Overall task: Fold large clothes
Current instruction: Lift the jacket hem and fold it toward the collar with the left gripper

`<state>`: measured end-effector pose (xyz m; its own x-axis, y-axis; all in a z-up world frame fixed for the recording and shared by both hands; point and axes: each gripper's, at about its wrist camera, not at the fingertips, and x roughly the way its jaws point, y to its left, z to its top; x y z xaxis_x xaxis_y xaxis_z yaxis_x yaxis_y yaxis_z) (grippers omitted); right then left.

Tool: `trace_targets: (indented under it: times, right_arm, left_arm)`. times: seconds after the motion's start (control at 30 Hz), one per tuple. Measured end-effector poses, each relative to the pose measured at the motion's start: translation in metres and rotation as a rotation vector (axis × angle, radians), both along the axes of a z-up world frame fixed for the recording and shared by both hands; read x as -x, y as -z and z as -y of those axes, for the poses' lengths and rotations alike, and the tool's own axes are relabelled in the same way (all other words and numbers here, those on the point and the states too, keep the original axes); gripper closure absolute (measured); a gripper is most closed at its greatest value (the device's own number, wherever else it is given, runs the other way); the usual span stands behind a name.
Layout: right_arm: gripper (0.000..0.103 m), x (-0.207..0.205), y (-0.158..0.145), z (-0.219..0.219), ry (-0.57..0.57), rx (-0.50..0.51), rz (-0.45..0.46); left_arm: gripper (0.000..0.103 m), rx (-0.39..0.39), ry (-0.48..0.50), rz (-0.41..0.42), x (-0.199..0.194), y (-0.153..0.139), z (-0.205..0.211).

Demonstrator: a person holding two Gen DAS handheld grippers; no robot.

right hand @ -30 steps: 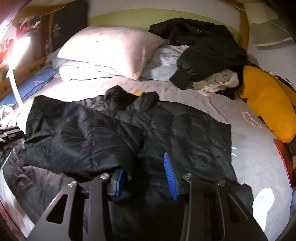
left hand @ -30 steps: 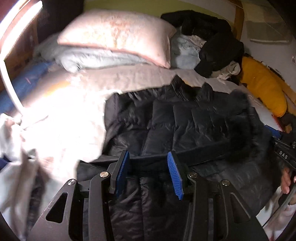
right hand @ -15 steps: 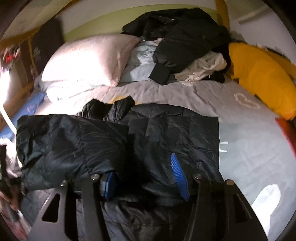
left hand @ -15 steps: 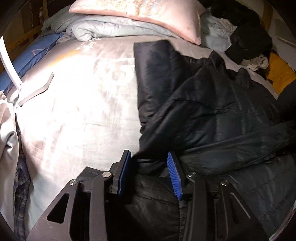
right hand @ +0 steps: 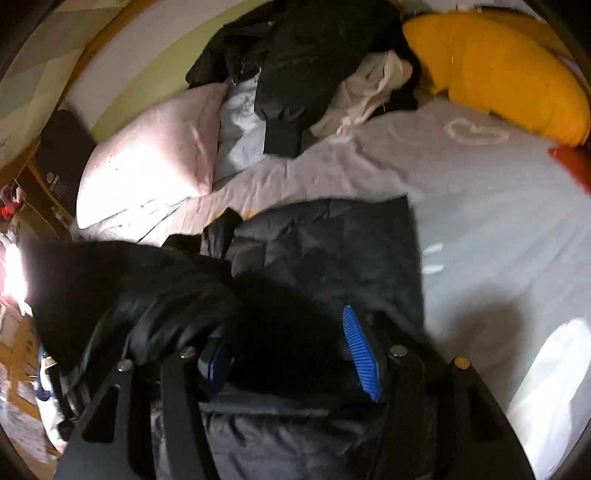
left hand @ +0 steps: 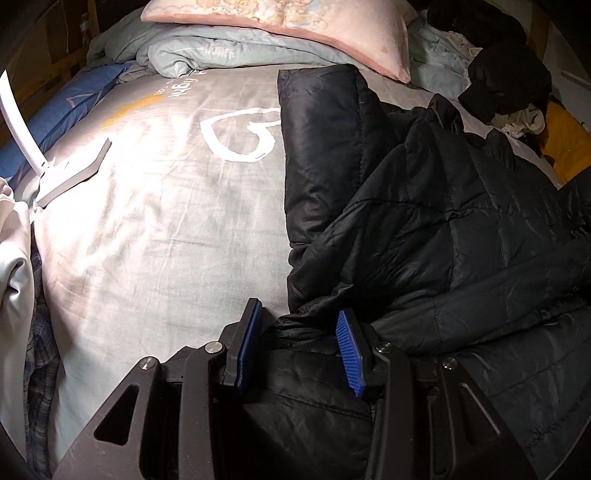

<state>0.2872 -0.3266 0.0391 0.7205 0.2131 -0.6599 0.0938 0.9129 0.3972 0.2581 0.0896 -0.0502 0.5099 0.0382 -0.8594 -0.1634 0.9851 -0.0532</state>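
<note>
A black puffer jacket (left hand: 443, 221) lies on the grey bed sheet (left hand: 166, 221), its left part doubled over the body. My left gripper (left hand: 299, 332) points down at the jacket's near left edge, its blue pads shut on a bunch of the black fabric. In the blurred right wrist view the jacket (right hand: 332, 240) lies below my right gripper (right hand: 284, 332). Its jaws stand apart, with dark fabric loose between them and the right pad's ribbed face bare. Jacket folds partly hide its left pad.
A pink pillow (left hand: 295, 22) on a folded pale duvet (left hand: 221, 51) sits at the head of the bed. Dark clothes (right hand: 314, 55) are piled beside a yellow cushion (right hand: 498, 74). A white lamp arm (left hand: 18, 122) and loose garments (left hand: 18, 277) line the left edge.
My left gripper came down to the sheet with the jacket's edge in it, then stayed put. The right gripper's jaws widened while it rolled and slid to the right over the jacket.
</note>
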Motion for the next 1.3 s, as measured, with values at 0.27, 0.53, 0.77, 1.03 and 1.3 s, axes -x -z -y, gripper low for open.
trace_targets:
  times: [0.27, 0.53, 0.77, 1.03, 1.3]
  right_arm:
    - [0.049, 0.014, -0.022, 0.024, 0.193, 0.213, 0.067]
    - [0.049, 0.002, -0.011, 0.01, -0.025, 0.144, -0.021]
    - [0.049, -0.001, 0.034, -0.051, -0.179, 0.354, -0.214]
    - [0.046, -0.002, 0.048, -0.059, -0.237, 0.396, -0.271]
    - [0.043, -0.008, 0.038, -0.054, -0.173, 0.413, -0.214]
  left_arm:
    - [0.069, 0.008, -0.005, -0.005, 0.0, -0.006, -0.008]
    - [0.072, 0.103, 0.014, 0.167, 0.016, -0.05, -0.022]
    - [0.072, 0.278, 0.16, 0.083, 0.006, -0.033, 0.006]
    - [0.073, 0.117, 0.173, -0.061, 0.005, -0.009, 0.03]
    - [0.085, -0.036, 0.064, -0.026, -0.004, -0.008, 0.016]
